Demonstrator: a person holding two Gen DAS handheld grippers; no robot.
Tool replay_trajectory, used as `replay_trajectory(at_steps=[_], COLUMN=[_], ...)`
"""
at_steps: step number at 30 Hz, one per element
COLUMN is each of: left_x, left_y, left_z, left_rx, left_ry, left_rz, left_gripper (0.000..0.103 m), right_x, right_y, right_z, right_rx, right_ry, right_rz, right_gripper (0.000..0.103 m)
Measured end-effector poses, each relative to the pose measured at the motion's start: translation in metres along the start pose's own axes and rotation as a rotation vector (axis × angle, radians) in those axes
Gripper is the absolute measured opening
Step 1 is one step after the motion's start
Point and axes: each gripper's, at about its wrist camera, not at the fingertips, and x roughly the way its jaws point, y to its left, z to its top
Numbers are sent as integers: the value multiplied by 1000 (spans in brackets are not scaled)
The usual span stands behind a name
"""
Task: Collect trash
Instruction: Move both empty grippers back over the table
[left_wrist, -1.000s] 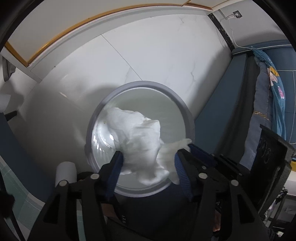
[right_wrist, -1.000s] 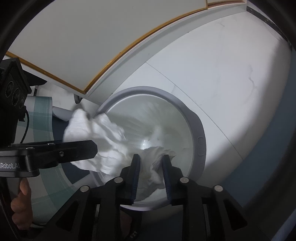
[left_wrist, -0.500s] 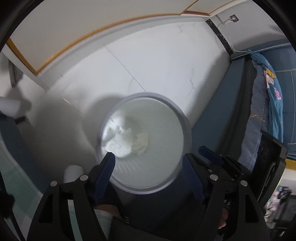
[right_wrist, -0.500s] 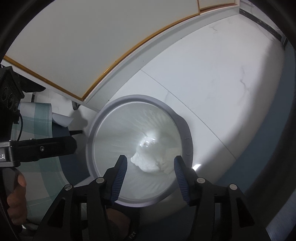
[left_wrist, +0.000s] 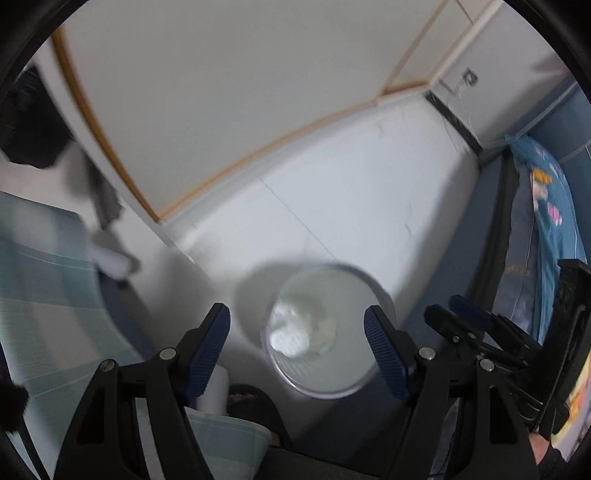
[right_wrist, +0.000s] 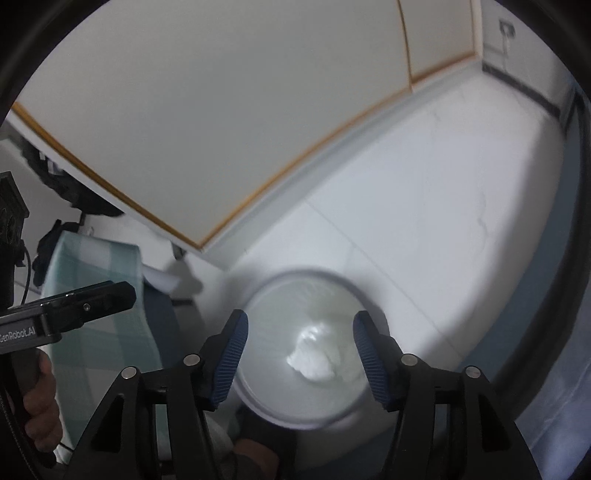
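Over the bin: both grippers empty, tissue dropped inside.
Left gripper (left_wrist: 297, 325) spread wide, nothing between pads; right gripper (right_wrist: 300, 330) jaws opening, nothing gripped. Crumpled white tissue (right_wrist: 317, 360) lies at bottom of round grey-rimmed trash bin (right_wrist: 255, 295), on white floor, at 6 o'clock in both views. Blurred.

Motion blur softens the round grey-rimmed white bin (left_wrist: 321, 332), leaving the crumpled white paper (right_wrist: 314, 360) at its bottom a shapeless bright patch. A dark slipper (left_wrist: 255, 402) by the bin is half hidden behind the gripper frame. The checked green-and-white cloth (left_wrist: 40, 295) runs off the frame's left edge.
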Motion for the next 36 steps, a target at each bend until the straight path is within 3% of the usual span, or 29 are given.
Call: replay_trajectory(at_steps=[9,17,20,23,29,33,36], left_x=[-109,-215,-249,-276,-311,-318,-322], left_y=[11,45,63,84,129,155,174], left_z=[-9,-53,-71,-89,-135,-160,-177], left_rx=[-32,-118,-169,-234,-345,-437,-491], left_ry=[-282,-573,-650,-692,-772,-830,-855], left_rz=[136,283,327,373,492,544,580], left_gripper=[72,72,72,85,87,99,101], right_x=[-92,-178,-205,-229,-246,-248,-243], right_y=[86,185,218,250,314,348,374], right_z=[38,44,36,22,-13,-41,-61], right_rx=[-192,-396,-439,-471,-585,-664,-706], right_ry=[-229,-490,-552,-607,-611,-602,-585], right_rz=[117,235,331,445,577,625,649], right_gripper=[72,80,90,103,103,103,103])
